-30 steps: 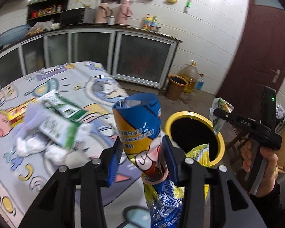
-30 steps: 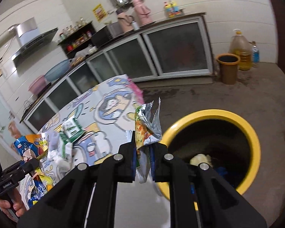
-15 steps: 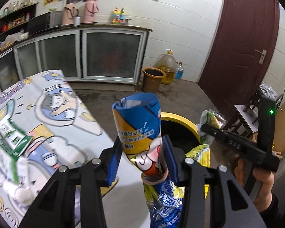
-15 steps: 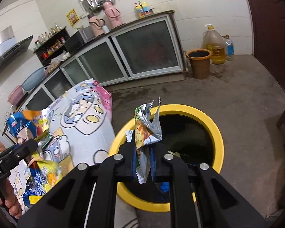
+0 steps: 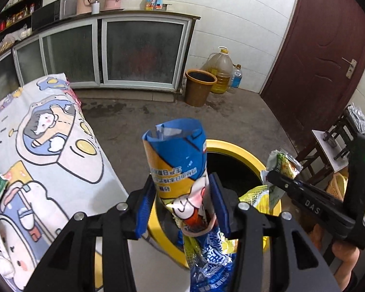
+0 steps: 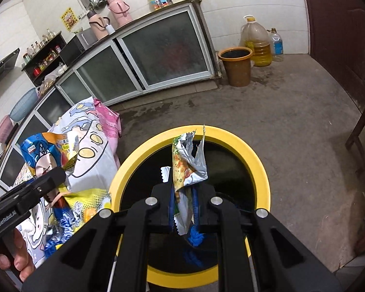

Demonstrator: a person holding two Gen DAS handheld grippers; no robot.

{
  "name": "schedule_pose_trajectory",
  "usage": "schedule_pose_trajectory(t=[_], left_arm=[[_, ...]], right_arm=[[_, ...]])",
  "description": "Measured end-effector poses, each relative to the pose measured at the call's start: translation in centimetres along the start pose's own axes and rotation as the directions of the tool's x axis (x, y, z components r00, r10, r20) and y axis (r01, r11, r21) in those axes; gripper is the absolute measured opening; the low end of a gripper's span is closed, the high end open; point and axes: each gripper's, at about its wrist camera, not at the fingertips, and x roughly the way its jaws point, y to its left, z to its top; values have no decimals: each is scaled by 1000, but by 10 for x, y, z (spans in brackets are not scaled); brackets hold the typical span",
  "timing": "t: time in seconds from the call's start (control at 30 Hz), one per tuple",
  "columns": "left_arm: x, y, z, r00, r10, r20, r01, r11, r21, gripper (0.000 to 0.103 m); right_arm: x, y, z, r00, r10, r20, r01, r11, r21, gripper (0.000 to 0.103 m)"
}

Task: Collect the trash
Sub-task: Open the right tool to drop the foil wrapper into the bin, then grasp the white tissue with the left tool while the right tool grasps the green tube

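On the left, the table [image 5: 60,160] with its cartoon cloth ends right beside the yellow-rimmed trash bin [image 6: 250,153] on the floor. The left gripper [image 5: 182,202] holds a bunch of blue and yellow snack bags [image 5: 177,165], their long axis running up and down between the blue pads; its jaws are opening slightly, yet the pads remain against the wrappers. That bunch hangs at the bin's table-side rim, its lower ends dangling over the edge rather than squarely above the dark mouth.

Further right, the right gripper [image 6: 183,209] is clenched on a torn green and silver wrapper [image 6: 187,165], which stands upright out of the jaws. Seen along this gripper, the wrapper sits directly over the middle of the bin's opening, with some trash already lying inside.

So the right hand looks better placed to let go: its wrapper should fall straight in. The left bunch probably needs carrying a little further over the rim first, or a bag may catch the edge.
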Motion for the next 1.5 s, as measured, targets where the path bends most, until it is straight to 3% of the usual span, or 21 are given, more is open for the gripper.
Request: schedule_pose_trajectory(t=[0.1,0.17,0.23,0.3,0.37,0.5,0.67,0.87,0.93,0.97,1.07,1.13,1.23,1.37,1.5], left_arm=[[6,-3,1,1000,-1,-14,0,1000,-14,48],[7,-4,2,1000,0,-12,0,1000,-13,70],[2,-3,0,999,44,16,-44,999,-14,75],[0,-2,0,1000,21,10,-21,1000,-12,79],[-5,4,-2,1000,4,10,-4,999,-32,91],[-24,21,-6,999,28,45,-26,999,-40,91],[-58,62,-16,996,35,81,-29,997,-77,93],[-125,138,-40,984,100,150,-83,989,-120,95],[-152,171,-55,974,160,163,-140,982,-127,95],[-162,183,-61,970,179,164,-159,979,-129,95],[-200,232,-89,956,240,168,-217,966,-143,95],[-225,264,-112,938,305,165,-280,947,-156,95],[-256,307,-143,915,376,148,-347,918,-192,95],[-274,339,-171,903,413,117,-377,894,-241,95],[-271,353,-189,895,434,99,-405,886,-224,95]], right_arm=[[5,-7,2,1000,-2,-15,2,999,32,20],[6,-10,4,1000,-23,-20,23,999,28,29],[7,-15,5,999,-31,-24,32,998,49,34],[7,-20,5,999,-32,-30,34,997,63,35],[4,-23,3,999,-40,-26,41,997,71,37],[-9,-29,-4,1000,-26,-13,27,996,84,39],[-28,-13,-15,999,52,7,-52,998,38,44],[-51,52,-26,978,207,17,-204,974,-93,52],[-55,84,-31,963,270,0,-266,951,-159,57],[-56,100,-33,953,302,-16,-299,935,-190,62],[-53,154,-43,912,401,-87,-409,870,-275,67],[-47,195,-54,883,445,-147,-468,819,-333,72],[-37,246,-72,851,476,-222,-525,757,-389,73],[-21,295,-88,838,470,-278,-546,708,-448,73],[-2,328,-102,830,451,-329,-558,682,-472,73]])
